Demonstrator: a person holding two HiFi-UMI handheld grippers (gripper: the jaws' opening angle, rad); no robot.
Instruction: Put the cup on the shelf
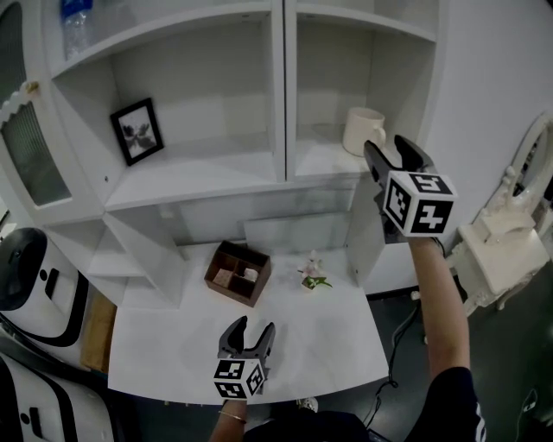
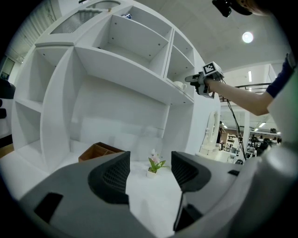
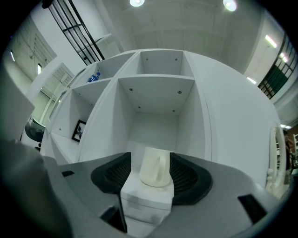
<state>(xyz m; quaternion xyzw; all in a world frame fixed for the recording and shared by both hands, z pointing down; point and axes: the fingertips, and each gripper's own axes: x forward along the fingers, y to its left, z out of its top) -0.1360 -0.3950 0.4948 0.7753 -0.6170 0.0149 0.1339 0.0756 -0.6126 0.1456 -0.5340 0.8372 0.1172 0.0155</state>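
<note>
The white cup (image 1: 363, 129) stands upright on the right-hand compartment of the white shelf (image 1: 324, 162), handle toward me. My right gripper (image 1: 386, 147) is level with it at the shelf's front edge, jaws open. In the right gripper view the cup (image 3: 155, 167) sits between the spread fingertips, a gap showing on each side, so the right gripper (image 3: 151, 160) does not press on it. My left gripper (image 1: 253, 328) hovers low over the white table (image 1: 328, 354), open and empty. From the left gripper view, the left gripper (image 2: 150, 162) faces the shelf and the cup (image 2: 179, 85) shows high up.
A brown wooden box (image 1: 238, 273) and a small potted plant (image 1: 314, 276) rest on the table under the shelf. A framed picture (image 1: 136, 130) leans in the left compartment, a water bottle (image 1: 76, 22) above it. An ornate white piece of furniture (image 1: 497, 250) stands to the right.
</note>
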